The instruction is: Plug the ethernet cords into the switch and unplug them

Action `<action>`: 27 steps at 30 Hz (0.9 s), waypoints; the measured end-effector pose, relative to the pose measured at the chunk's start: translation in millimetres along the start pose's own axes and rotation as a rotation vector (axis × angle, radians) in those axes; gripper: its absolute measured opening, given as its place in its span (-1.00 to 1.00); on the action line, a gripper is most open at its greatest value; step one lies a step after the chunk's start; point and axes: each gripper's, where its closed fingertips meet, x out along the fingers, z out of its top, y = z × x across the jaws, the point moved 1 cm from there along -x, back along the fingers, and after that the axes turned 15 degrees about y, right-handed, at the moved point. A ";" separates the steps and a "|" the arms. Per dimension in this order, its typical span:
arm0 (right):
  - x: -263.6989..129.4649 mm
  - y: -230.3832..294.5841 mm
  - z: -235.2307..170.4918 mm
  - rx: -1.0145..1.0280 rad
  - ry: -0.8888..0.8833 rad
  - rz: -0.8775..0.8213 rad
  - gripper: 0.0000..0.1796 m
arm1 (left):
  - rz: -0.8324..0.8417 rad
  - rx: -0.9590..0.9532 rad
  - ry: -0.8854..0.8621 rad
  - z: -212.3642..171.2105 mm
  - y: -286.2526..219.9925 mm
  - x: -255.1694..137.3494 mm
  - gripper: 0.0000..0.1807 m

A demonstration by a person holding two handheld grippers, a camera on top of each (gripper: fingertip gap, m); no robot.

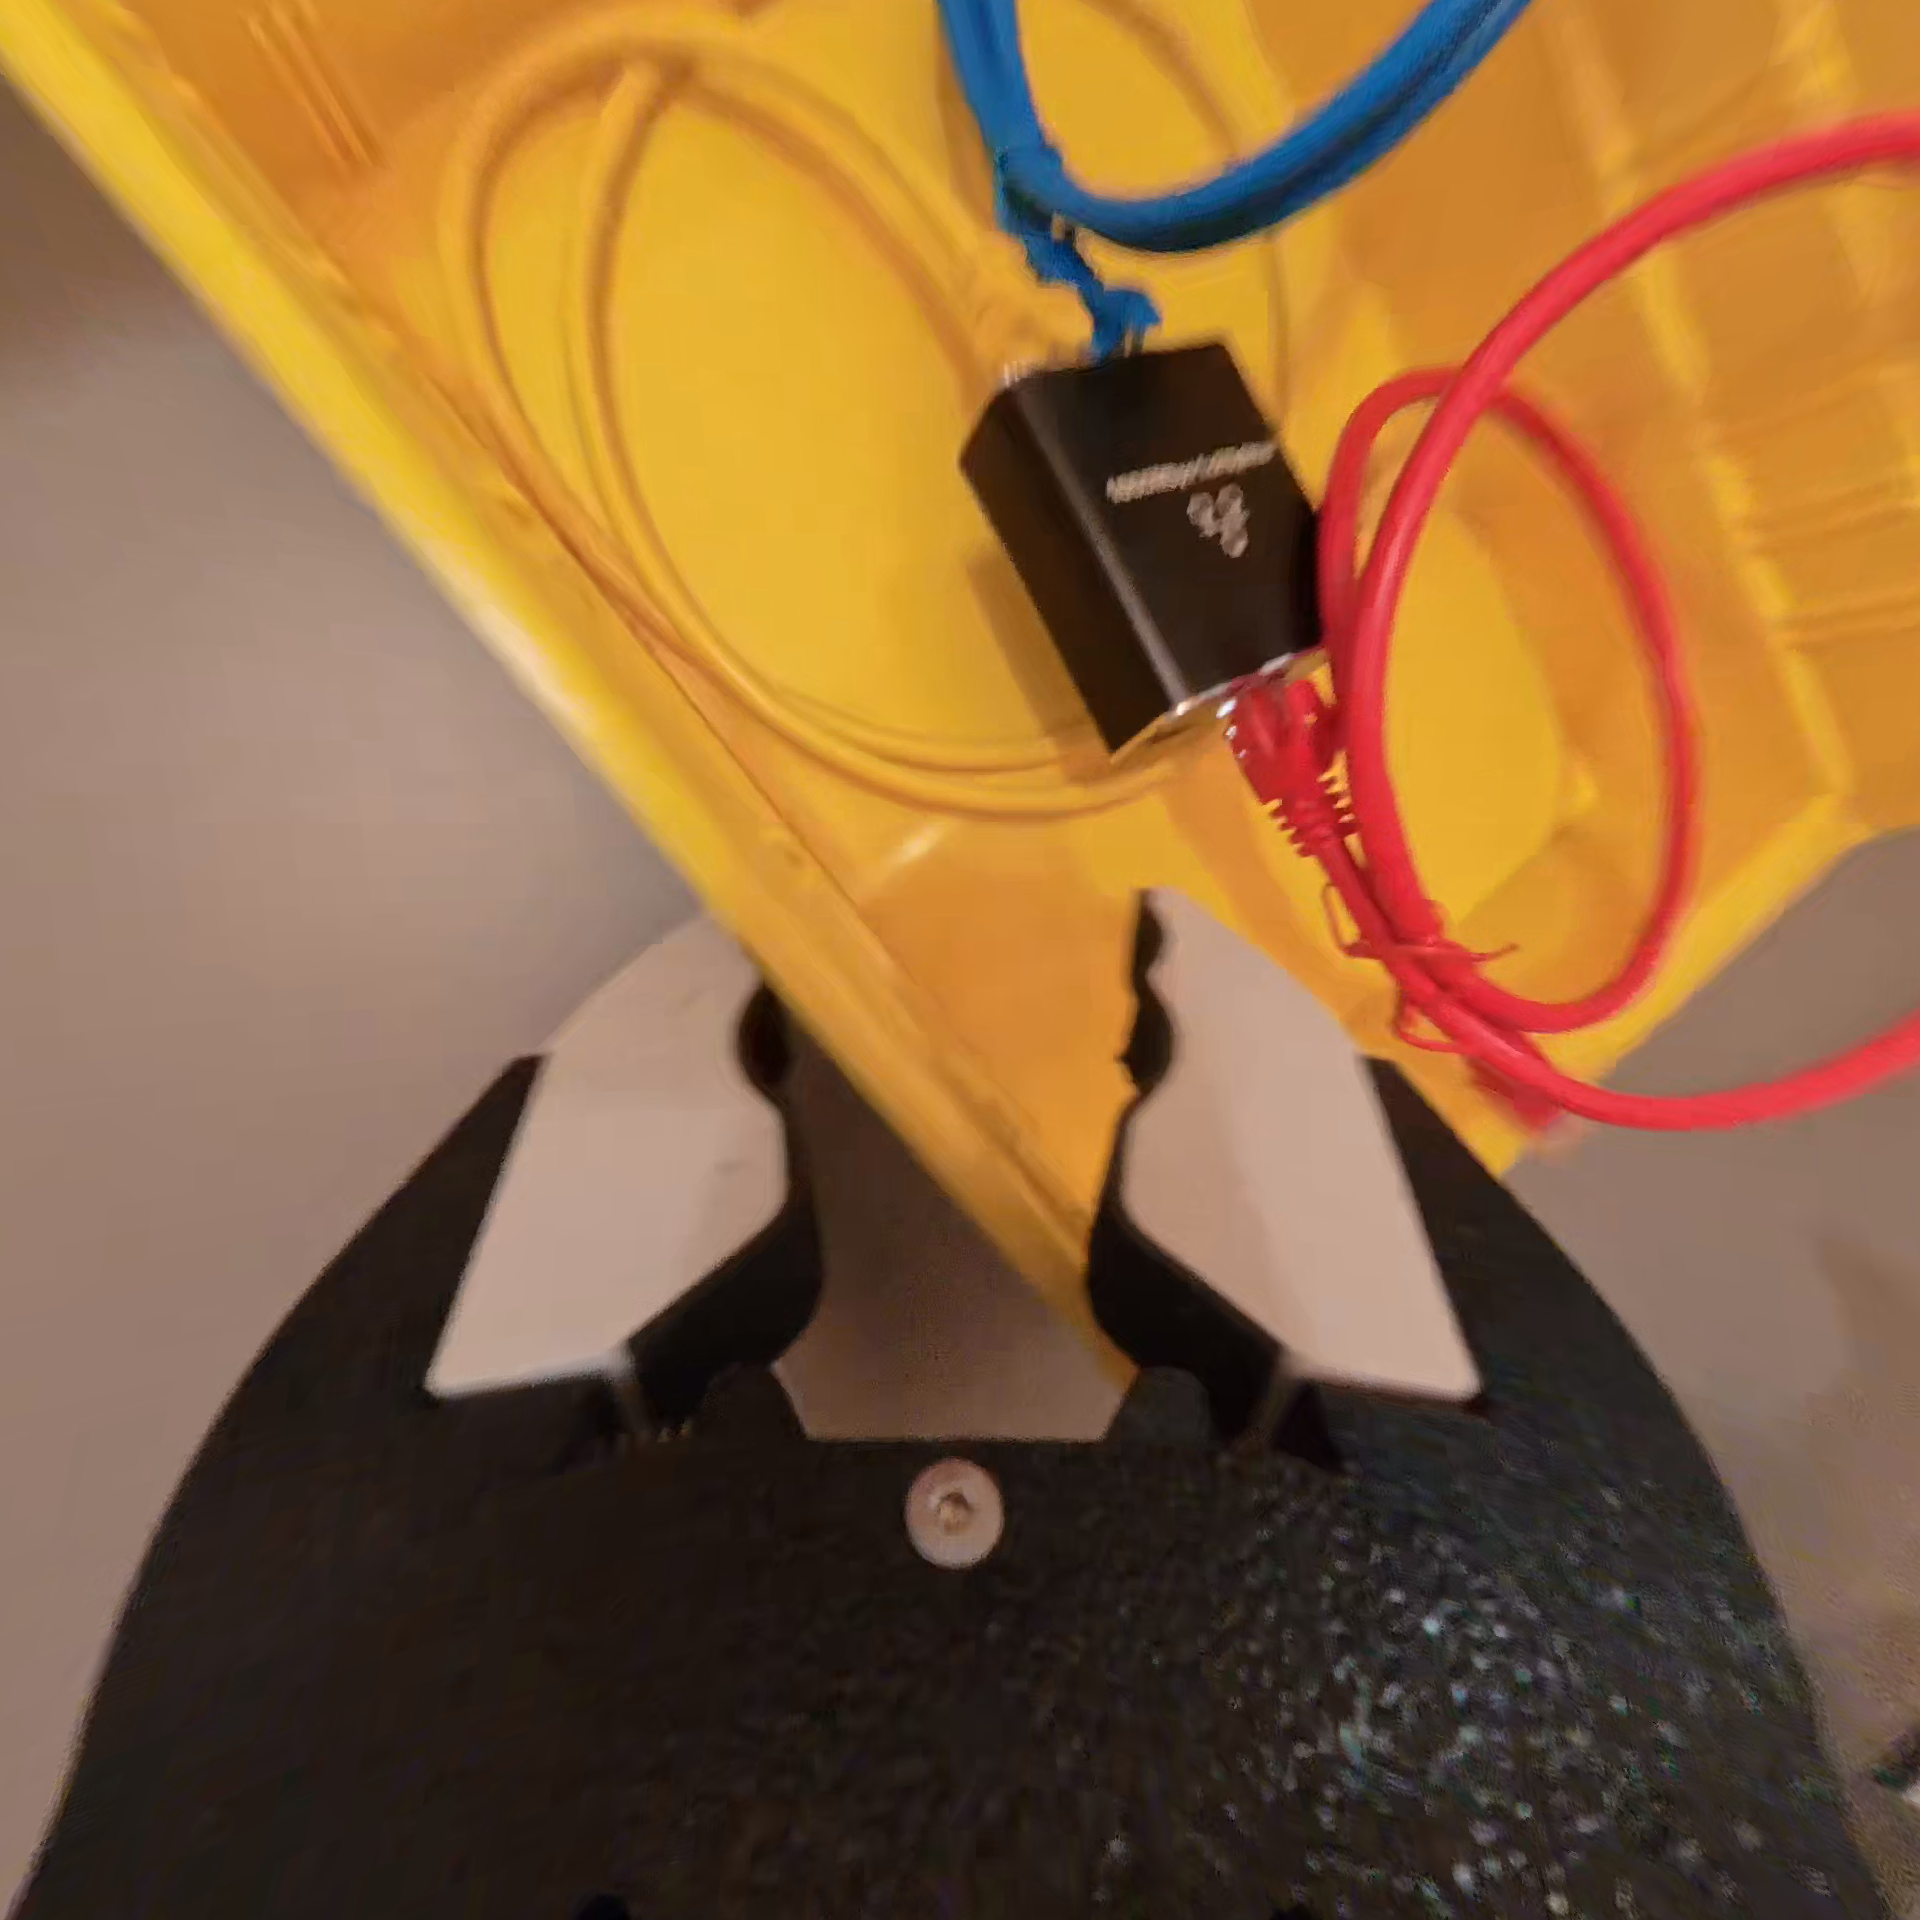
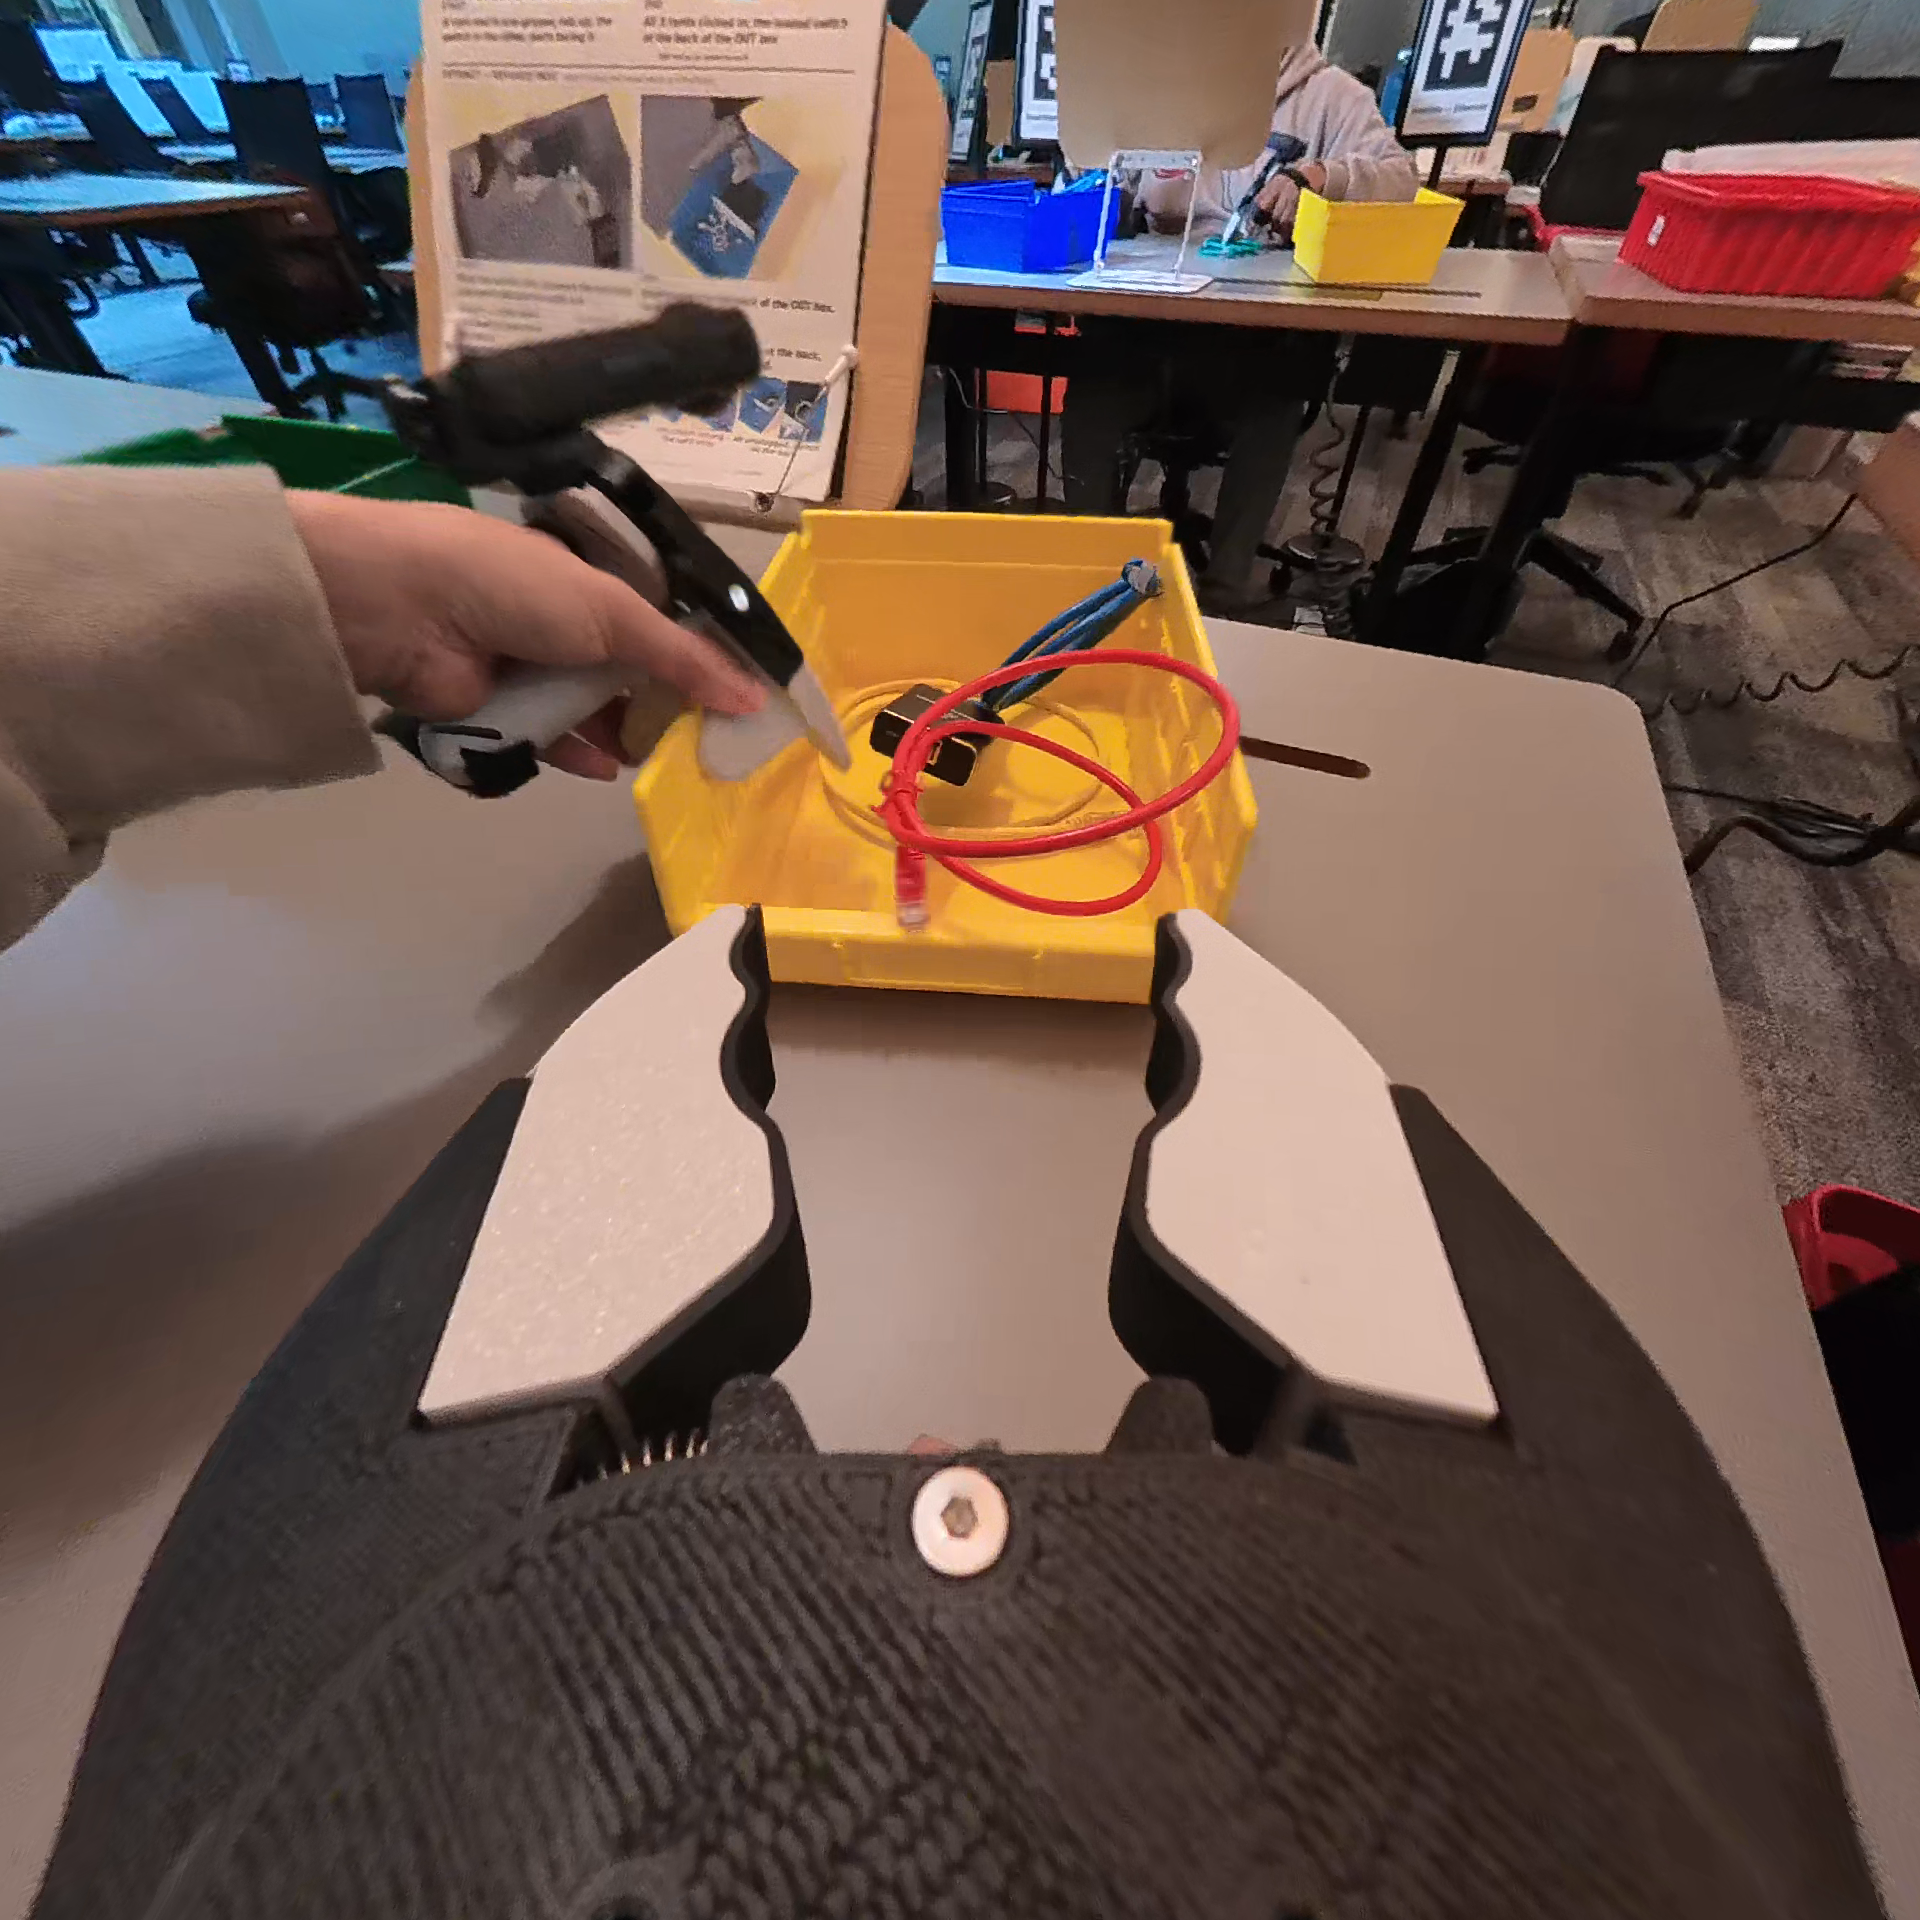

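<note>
A yellow bin [image 2: 935, 966] stands on the grey table and holds a small black switch [image 2: 925, 727], a coiled red cord [image 2: 1143, 675], a blue cord [image 2: 1081, 623] and a yellow cord [image 2: 1039, 821]. A red plug [image 2: 911, 883] lies loose near the bin's front wall. My right gripper [image 2: 958, 935] is open and empty, just in front of the bin. My left gripper [image 2: 790, 727], held by a hand, hovers over the bin's left wall. In the blurred left wrist view it [image 1: 956, 956] is open astride the bin wall [image 1: 914, 1039], short of the switch [image 1: 1143, 540]. The blue cord [image 1: 1091, 177] ends at the switch's far end.
A cardboard instruction board [image 2: 644, 208] stands behind the bin, with a green bin [image 2: 291, 447] to its left. A slot [image 2: 1299, 764] cuts the table right of the bin. The table edge runs along the right, with a red container [image 2: 1849, 1236] beyond it. Farther tables hold bins, and a person sits there. My hands' fingertips stand some 30 centimeters from each other.
</note>
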 end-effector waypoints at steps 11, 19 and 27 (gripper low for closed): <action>2.7 23.0 7.2 -0.047 0.001 0.049 -0.23 | 0.146 0.298 0.033 -67.2 70.1 -14.5 -0.71; 40.0 113.6 28.5 -0.103 -0.031 0.244 -0.23 | 0.066 0.557 0.089 -274.1 169.1 -75.9 -0.72; 154.3 275.5 79.1 -0.147 0.032 0.507 -0.03 | 0.094 0.392 0.158 -434.3 303.5 -141.8 -0.73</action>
